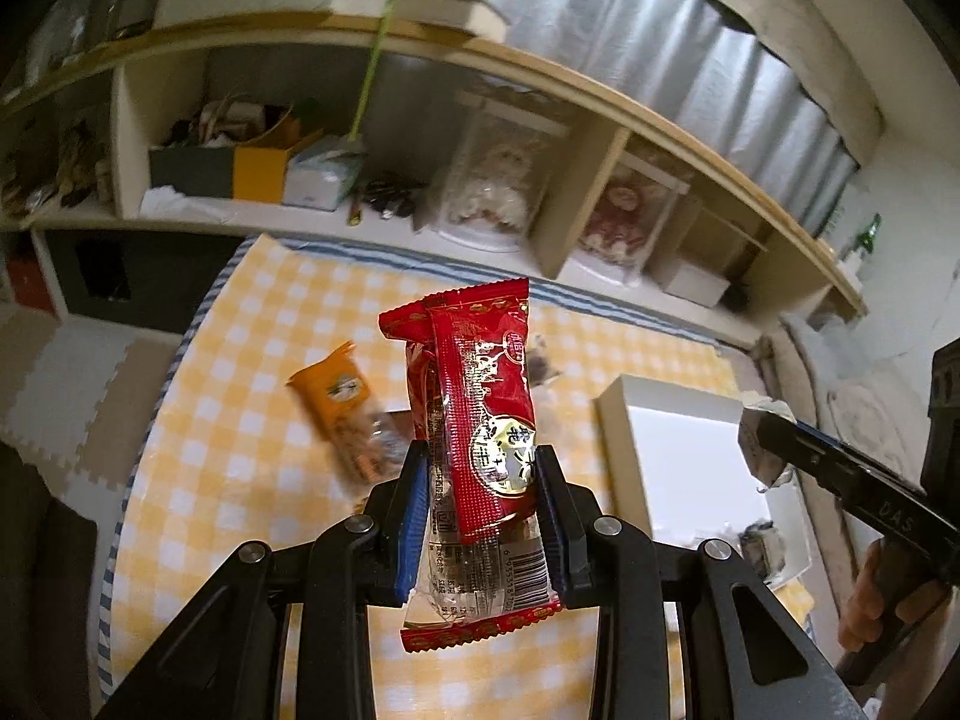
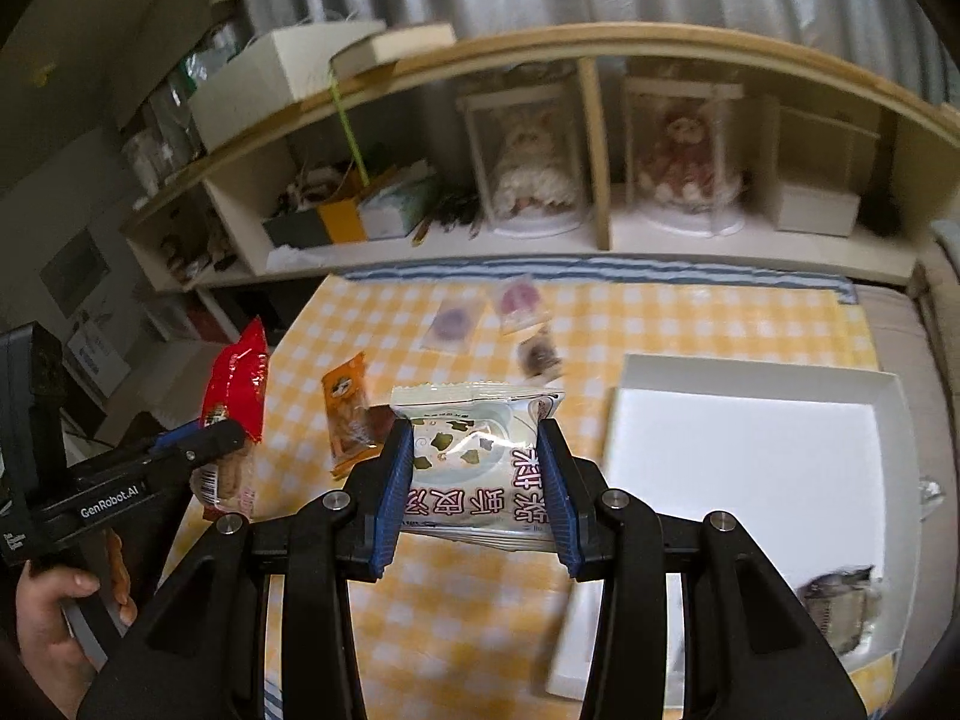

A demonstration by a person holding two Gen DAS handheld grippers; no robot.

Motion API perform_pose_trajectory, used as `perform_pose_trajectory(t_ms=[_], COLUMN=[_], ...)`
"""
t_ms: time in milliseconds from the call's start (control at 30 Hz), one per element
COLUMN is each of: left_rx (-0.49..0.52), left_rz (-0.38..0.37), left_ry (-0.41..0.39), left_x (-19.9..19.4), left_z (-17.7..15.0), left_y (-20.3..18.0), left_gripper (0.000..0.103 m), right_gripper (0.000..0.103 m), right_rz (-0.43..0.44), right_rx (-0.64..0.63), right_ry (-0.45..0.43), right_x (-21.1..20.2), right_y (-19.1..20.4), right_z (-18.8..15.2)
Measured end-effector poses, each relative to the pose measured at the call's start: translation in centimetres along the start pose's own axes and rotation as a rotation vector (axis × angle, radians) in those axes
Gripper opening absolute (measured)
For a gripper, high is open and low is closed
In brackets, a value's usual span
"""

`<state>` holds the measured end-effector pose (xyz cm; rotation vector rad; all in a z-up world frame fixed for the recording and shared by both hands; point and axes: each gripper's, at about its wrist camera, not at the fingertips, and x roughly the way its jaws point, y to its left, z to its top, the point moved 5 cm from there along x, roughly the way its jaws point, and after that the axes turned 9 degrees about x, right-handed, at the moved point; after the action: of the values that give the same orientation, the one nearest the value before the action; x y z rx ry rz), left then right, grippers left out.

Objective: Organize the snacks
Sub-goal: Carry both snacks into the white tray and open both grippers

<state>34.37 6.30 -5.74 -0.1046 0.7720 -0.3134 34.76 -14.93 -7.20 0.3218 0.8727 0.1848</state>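
Right wrist: tilted-down right tongs (image 2: 477, 468) around pale snack packet (image 2: 480, 456).

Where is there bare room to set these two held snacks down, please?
Most of the white tray is bare; only one small packet lies near its front right corner. The checked cloth in front of the orange packet is also free. The far strip is crowded with three small pouches.

Soft daylight, glare on the white tray (image 2: 744, 456), motion blur throughout, dark vignetted fisheye corners
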Motion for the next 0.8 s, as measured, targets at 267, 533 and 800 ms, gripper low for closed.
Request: perform_pose_trajectory(t_ms=[267, 533, 800], left_rx=[0.062, 0.115, 0.139], left_rz=[-0.036, -0.104, -0.168], left_ry=[0.003, 0.026, 0.090], left_x=[1.1, 5.3, 12.4], left_z=[1.3, 2.9, 3.5], left_y=[-5.4, -12.3, -17.8], left_gripper=[0.033, 0.033, 0.033], right_gripper=[0.041, 0.041, 0.041], right_rz=[-0.047, -0.114, -0.139], right_rx=[0.062, 0.102, 0.205], right_ry=[-0.049, -0.090, -0.099], right_x=[-3.4, -5.8, -6.2], right_y=[-5.8, -11.7, -17.6], right_z=[0.4, 0.3, 0.6])
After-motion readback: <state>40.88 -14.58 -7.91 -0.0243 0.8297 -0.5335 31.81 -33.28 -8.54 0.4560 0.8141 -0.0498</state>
